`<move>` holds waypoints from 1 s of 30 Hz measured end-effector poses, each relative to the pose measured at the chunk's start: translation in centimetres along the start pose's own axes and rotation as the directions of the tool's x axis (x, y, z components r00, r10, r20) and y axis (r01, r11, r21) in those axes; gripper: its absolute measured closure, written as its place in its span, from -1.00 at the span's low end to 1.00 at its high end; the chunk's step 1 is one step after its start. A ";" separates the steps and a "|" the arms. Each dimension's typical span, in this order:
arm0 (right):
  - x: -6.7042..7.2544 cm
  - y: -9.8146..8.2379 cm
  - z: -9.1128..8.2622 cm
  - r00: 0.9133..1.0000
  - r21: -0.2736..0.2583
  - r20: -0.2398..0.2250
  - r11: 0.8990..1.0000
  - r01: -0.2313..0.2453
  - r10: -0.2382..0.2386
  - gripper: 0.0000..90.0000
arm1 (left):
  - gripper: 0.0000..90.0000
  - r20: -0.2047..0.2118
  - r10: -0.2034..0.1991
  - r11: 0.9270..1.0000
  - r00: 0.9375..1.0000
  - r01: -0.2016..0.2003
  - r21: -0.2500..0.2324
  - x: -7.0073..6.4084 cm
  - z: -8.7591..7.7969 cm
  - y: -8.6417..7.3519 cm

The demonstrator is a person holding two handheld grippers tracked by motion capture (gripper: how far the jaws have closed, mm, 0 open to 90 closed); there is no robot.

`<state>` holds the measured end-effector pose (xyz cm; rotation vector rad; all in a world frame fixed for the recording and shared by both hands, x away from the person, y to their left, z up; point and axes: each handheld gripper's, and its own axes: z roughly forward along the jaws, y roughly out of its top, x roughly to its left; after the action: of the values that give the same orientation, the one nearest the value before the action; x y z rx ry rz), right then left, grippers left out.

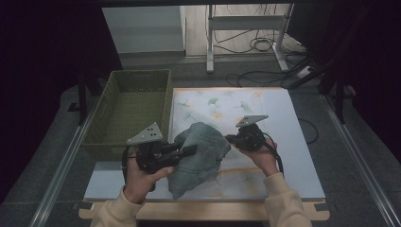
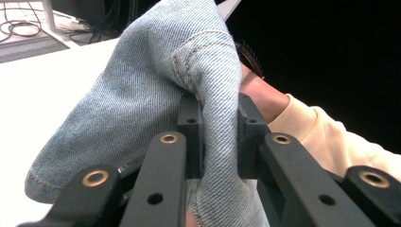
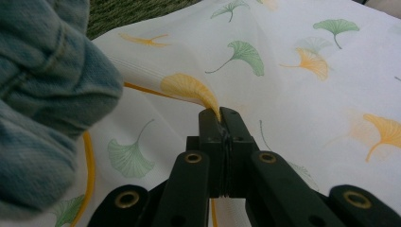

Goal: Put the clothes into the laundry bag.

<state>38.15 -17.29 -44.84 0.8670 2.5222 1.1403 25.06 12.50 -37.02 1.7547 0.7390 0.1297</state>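
Note:
A crumpled blue denim garment (image 1: 201, 153) lies bunched on the white cloth printed with ginkgo leaves (image 1: 265, 101) that covers the table. My left gripper (image 1: 191, 151) comes in from the left and is shut on a seamed fold of the denim (image 2: 142, 94); its jaws (image 2: 220, 111) press the fold from both sides. My right gripper (image 1: 230, 138) sits just right of the garment. Its jaws (image 3: 220, 116) are shut on a pinch of the printed cloth (image 3: 293, 94), which rises in a small ridge by a yellow leaf. The denim (image 3: 42, 94) bulks at the left of the right gripper view.
A green woven basket (image 1: 130, 111) stands left of the cloth, close to my left gripper. The table's front wooden edge (image 1: 213, 210) runs below both forearms. Cables and a metal stand (image 1: 246, 23) lie on the floor beyond the table. The right hand's cream sleeve (image 2: 321, 137) shows behind the denim.

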 end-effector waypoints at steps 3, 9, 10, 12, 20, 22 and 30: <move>0.0 0.0 0.0 1.000 0.000 0.000 1.000 0.001 -0.001 0.96 | 0.71 0.009 0.001 1.000 1.000 -0.001 0.015 -0.1 0.7 -0.2; 0.0 0.0 0.0 1.000 0.002 -0.001 1.000 0.000 0.000 0.96 | 0.71 0.030 0.001 0.999 1.000 -0.002 0.048 -0.4 2.1 -0.6; 0.0 0.0 0.0 1.000 0.002 -0.001 1.000 0.000 0.000 0.96 | 0.71 0.031 -0.001 0.999 1.000 0.000 0.054 -0.4 2.4 -0.7; 0.0 0.0 0.0 1.000 0.000 -0.001 1.000 0.000 0.000 0.96 | 0.71 0.031 -0.007 0.998 0.999 0.005 0.067 -0.3 2.8 -0.8; 0.0 0.0 0.1 1.000 -0.002 -0.012 1.000 -0.004 0.004 0.96 | 0.71 0.014 -0.031 0.993 0.999 0.029 0.115 0.7 4.3 -1.9; 0.1 0.1 0.1 1.000 -0.008 -0.021 1.000 -0.008 0.007 0.96 | 0.71 0.015 -0.034 0.992 0.999 0.032 0.126 0.8 4.7 -2.1; 0.3 0.1 0.1 1.000 -0.008 -0.021 1.000 0.003 -0.003 0.96 | 0.71 0.019 -0.047 0.988 0.999 0.043 0.151 1.1 5.4 -2.5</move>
<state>38.00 -16.95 -44.82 0.8536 2.5331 1.1632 27.38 8.95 -41.32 1.8780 0.7887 0.0243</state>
